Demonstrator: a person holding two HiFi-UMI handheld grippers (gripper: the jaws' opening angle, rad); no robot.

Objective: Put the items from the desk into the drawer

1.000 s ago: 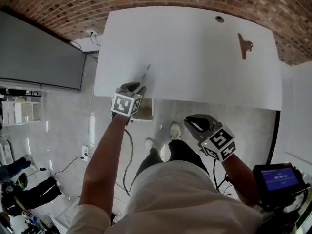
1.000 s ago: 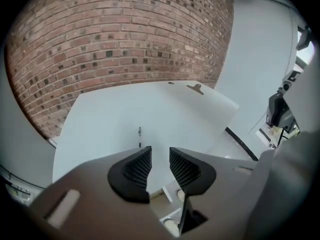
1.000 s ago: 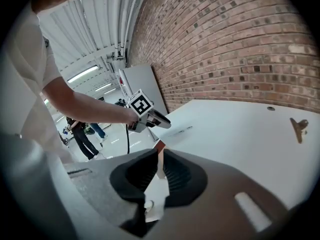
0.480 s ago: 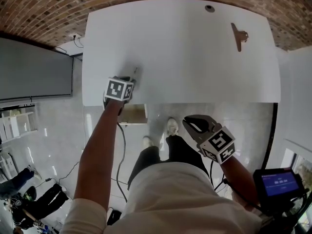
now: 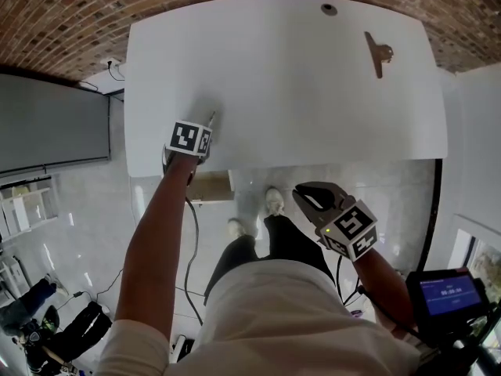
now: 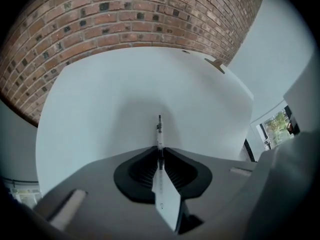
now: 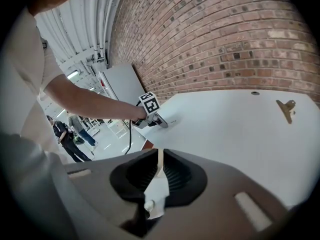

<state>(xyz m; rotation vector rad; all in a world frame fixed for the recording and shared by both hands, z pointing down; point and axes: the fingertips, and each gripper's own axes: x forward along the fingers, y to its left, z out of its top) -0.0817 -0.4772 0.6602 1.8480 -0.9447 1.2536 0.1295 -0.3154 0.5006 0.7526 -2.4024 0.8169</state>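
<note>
Both tongs are closed. The left gripper (image 6: 159, 153) pinches a thin grey pen (image 6: 159, 128) on the white desk (image 5: 297, 84), lower left of the desktop. The right gripper (image 7: 159, 162) is empty, below the desk's edge. A brown metal clip (image 5: 377, 52) lies upper right.

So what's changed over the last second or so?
The left claw moved forward over the desk and now pinches the pen. The right claw stayed shut and empty off the desk's near edge; the brown clip hasn't moved.
</note>
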